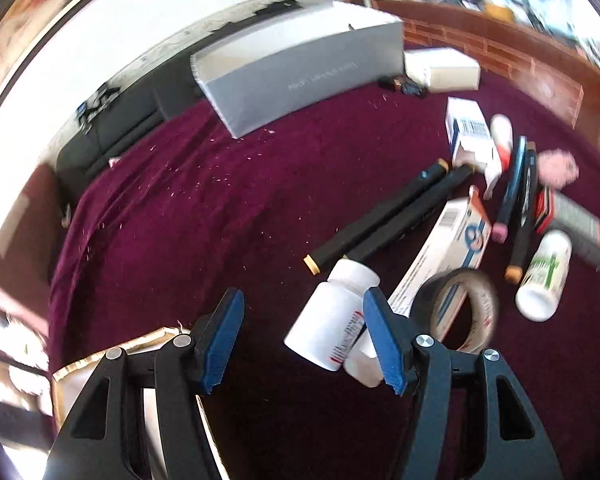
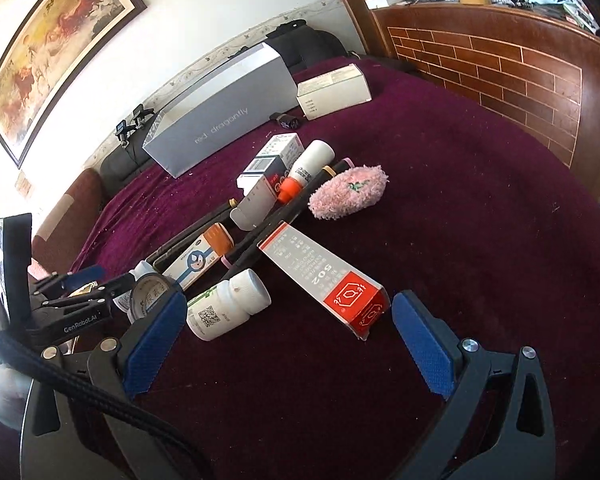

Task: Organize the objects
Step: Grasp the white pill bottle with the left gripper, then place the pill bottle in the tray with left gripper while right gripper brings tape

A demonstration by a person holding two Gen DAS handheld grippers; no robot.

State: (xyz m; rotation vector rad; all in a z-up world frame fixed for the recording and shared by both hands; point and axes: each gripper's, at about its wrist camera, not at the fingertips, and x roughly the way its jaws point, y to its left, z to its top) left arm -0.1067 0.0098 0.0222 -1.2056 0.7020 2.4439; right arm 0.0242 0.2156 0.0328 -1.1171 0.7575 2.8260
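Both grippers hang open over the clutter mid-bed: left gripper point(image 1: 304, 340) sits nearest the white pill bottle point(image 1: 332, 320) lying slantwise beside its right pad, right gripper point(image 2: 288, 344) faces the red-ended glue box point(image 2: 324, 280).

The left tool point(image 1: 304, 340) points steeply down, its blue-padded jaws apart with nothing pressed between them. The right tool point(image 2: 288, 344) also tilts downward, its jaws spread wide and empty. In the right wrist view the left tool point(image 2: 84, 284) shows at the left edge.
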